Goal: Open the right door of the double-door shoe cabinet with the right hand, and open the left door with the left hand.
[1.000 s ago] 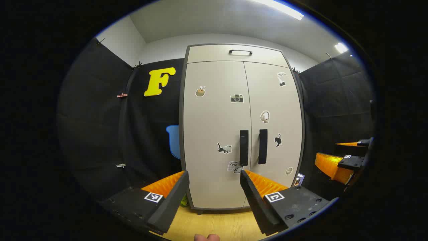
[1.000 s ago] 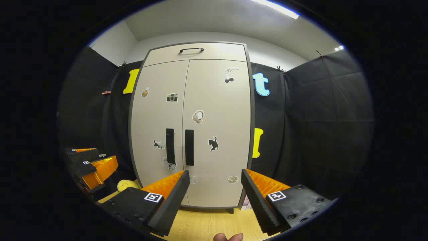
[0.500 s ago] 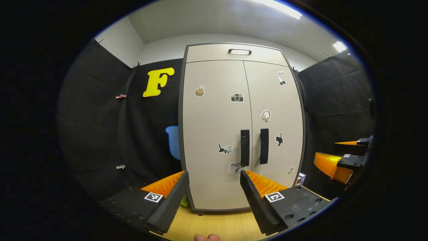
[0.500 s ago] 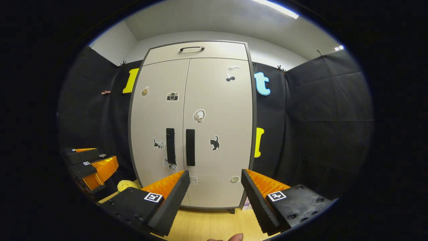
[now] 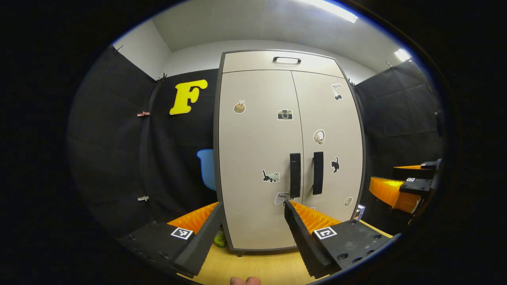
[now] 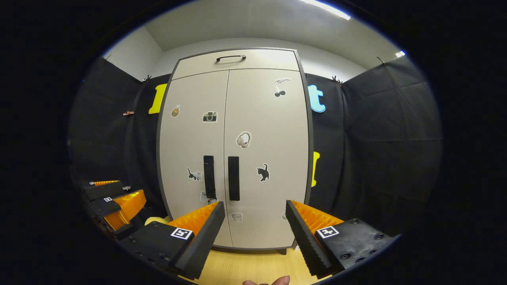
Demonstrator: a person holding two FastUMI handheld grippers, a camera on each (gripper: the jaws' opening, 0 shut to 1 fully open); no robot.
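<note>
A: Progress? Both shoe cabinet doors (image 6: pixel 233 158) shut, right handle (image 6: pixel 233 178) ahead of the right gripper (image 6: pixel 253 221).

B: Yep, left gripper (image 5: pixel 253 221) too; both gape wide, empty, nothing opened.

bright, even | ceiling strip light (image 5: pixel 332 10) glares | sharp focus | fisheye-bowed edges
</note>
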